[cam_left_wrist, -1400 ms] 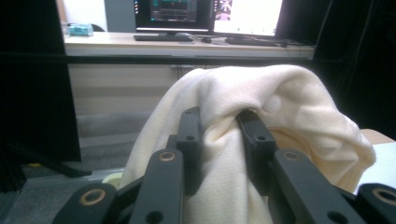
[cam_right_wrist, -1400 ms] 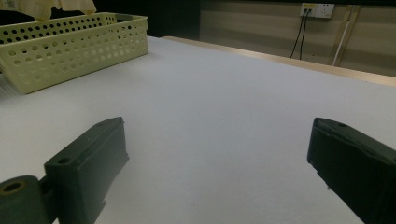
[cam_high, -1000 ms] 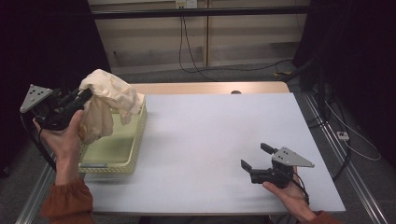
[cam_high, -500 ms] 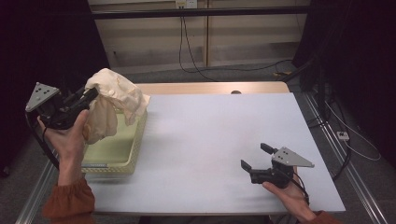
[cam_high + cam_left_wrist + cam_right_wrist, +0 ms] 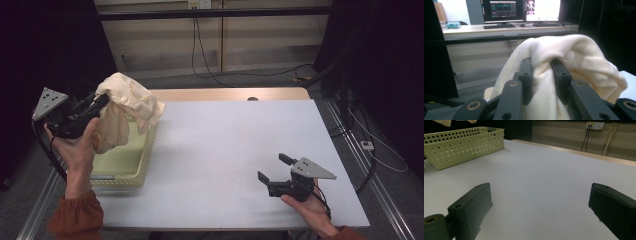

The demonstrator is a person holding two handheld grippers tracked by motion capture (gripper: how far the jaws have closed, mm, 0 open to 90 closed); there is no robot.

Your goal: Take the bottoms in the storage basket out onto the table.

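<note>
The white table (image 5: pixel 235 150) takes up most of the high view, with bare wood along its far edge. At about nine o'clock on it sits a pale green basket (image 5: pixel 127 165) with holes in its walls. A cream cloth (image 5: pixel 127 102) hangs bunched above the basket's far end — lifted clear, its lower folds drooping toward the inside. The left gripper (image 5: pixel 102 102), at about ten o'clock, is clamped on a fold of that cloth; in the left gripper view the cloth (image 5: pixel 564 72) is pinched between the two black jaws. The right gripper (image 5: pixel 272 167), at about five o'clock, rests low over the table — jaws wide apart, nothing between them.
</note>
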